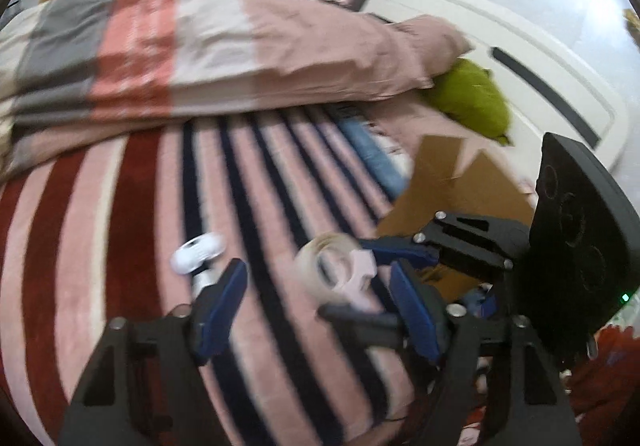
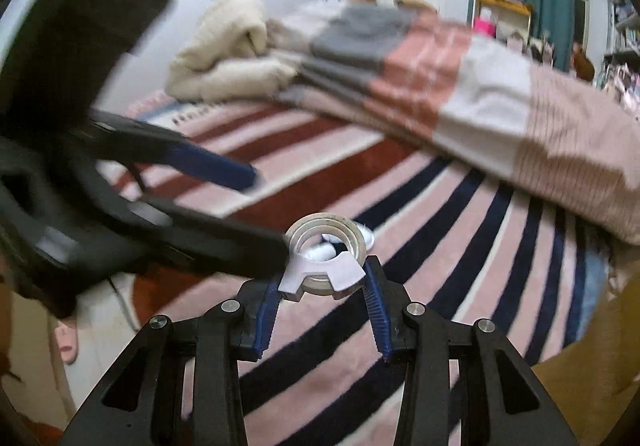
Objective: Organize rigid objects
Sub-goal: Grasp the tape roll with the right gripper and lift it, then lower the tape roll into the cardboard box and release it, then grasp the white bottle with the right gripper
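Observation:
My right gripper (image 2: 322, 278) is shut on a roll of clear tape in a white dispenser (image 2: 326, 258) and holds it above the striped bed cover. The same tape roll (image 1: 338, 270) shows in the left wrist view, held by the right gripper (image 1: 384, 258), which comes in from the right. My left gripper (image 1: 316, 286) is open and empty, its blue pads wide apart just short of the tape roll. It also shows blurred in the right wrist view (image 2: 264, 205). A small white object (image 1: 198, 252) lies on the cover ahead of my left finger.
An open cardboard box (image 1: 452, 189) stands at the right on the bed. A folded striped quilt (image 1: 200, 53) lies across the far side, with a green cushion (image 1: 472, 97) and white headboard (image 1: 500, 57) to the right. A cream blanket (image 2: 224, 53) lies far left.

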Available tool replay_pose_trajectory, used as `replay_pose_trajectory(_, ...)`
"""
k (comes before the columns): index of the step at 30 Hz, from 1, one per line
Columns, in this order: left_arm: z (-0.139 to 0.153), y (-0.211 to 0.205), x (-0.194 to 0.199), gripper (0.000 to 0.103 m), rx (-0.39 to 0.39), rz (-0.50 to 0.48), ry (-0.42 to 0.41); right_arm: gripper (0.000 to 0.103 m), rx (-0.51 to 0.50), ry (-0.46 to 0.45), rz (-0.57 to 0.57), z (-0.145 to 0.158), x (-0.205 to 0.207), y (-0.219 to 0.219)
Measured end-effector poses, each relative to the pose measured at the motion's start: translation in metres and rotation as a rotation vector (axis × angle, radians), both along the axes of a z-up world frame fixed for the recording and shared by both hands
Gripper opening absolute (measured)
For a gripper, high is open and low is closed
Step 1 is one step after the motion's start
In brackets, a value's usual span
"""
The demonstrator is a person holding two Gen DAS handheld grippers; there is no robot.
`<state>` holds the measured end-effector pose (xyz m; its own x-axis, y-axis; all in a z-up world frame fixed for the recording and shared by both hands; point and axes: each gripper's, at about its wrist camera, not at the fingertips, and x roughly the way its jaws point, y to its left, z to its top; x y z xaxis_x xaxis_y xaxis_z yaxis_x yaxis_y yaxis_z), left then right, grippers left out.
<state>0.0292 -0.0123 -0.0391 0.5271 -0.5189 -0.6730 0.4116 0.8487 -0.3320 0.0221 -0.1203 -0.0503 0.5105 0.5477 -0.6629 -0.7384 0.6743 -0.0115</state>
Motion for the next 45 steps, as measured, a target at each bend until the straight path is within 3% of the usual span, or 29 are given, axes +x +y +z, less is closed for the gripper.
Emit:
replay_pose_trajectory(3,0.018,-0.03,0.004,0.055,0.013,-0.066,-0.026,0.035,0.033,-0.036,-0.003,0.023,-0.012,-0.019)
replay_pose_trajectory(5,0.027,-0.05,0.006,0.039,0.023,-0.109,-0.037,0.035,0.031,-0.052,-0.046,0.032,-0.013,-0.035)
replay_pose_trajectory(6,0.032,-0.065,0.008,0.036,0.051,-0.127,-0.047,0.035,0.042,-0.047,-0.059,0.035,-0.011,-0.045)
replay_pose_trajectory(11,0.042,-0.121,0.019,0.035,0.073,-0.214,-0.059,0.035,0.075,-0.029,-0.147,0.047,-0.006,-0.096)
replay_pose_trajectory(21,0.034,-0.212,0.048,0.035,0.1,-0.336,0.017,0.035,-0.002,0.028,-0.316,0.05,0.01,-0.175)
replay_pose_trajectory(23,0.033,-0.217,0.052,0.058,0.121,-0.32,0.03,0.036,-0.01,0.058,-0.362,0.049,0.015,-0.185)
replay_pose_trajectory(24,0.032,-0.219,0.054,0.065,0.133,-0.304,0.027,0.042,-0.027,0.073,-0.39,0.047,0.019,-0.188)
replay_pose_trajectory(26,0.032,-0.216,0.054,0.071,0.149,-0.29,0.02,0.059,-0.043,0.088,-0.424,0.045,0.023,-0.195)
replay_pose_trajectory(34,0.044,-0.15,0.051,0.073,0.142,-0.149,-0.02,0.06,-0.01,0.085,-0.371,0.05,0.02,-0.182)
replay_pose_trajectory(40,0.052,-0.053,0.034,0.078,0.196,0.065,-0.082,0.06,0.042,0.092,-0.17,0.051,0.006,-0.105)
replay_pose_trajectory(45,0.024,0.028,0.017,0.079,0.229,0.208,-0.075,0.06,0.063,0.183,-0.012,0.02,0.008,-0.026)
